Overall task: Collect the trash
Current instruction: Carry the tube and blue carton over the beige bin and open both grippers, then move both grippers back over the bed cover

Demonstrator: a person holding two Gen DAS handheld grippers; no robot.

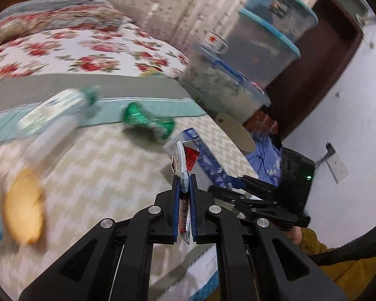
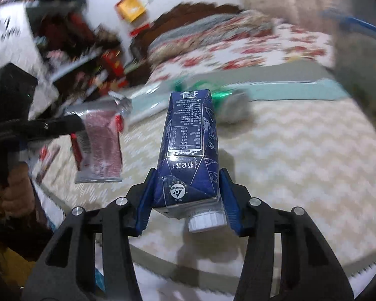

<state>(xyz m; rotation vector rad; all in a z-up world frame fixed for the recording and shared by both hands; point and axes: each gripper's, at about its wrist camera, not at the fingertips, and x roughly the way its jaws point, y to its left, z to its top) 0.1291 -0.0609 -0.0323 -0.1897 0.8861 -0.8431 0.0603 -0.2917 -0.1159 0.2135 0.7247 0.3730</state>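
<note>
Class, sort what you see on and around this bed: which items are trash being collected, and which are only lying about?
Trash for the job:
- snack wrapper, in the left hand-held gripper
- blue carton, in the right hand-held gripper
- crushed green can
- plastic bottle

Lying about:
- floral quilt
- storage boxes

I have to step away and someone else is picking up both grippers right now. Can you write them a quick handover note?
Left gripper: shut on a red and silver snack wrapper, held in the air.
Right gripper: shut on a dark blue drink carton, white cap toward the camera.
Still lying on the bed: a crushed green can, a white bottle with a green cap, and something round and tan near the left edge, too blurred to identify.
Done: two pieces picked up. Left: drop both off, then collect the rest. No bin shows in either view, so find it first.
</note>
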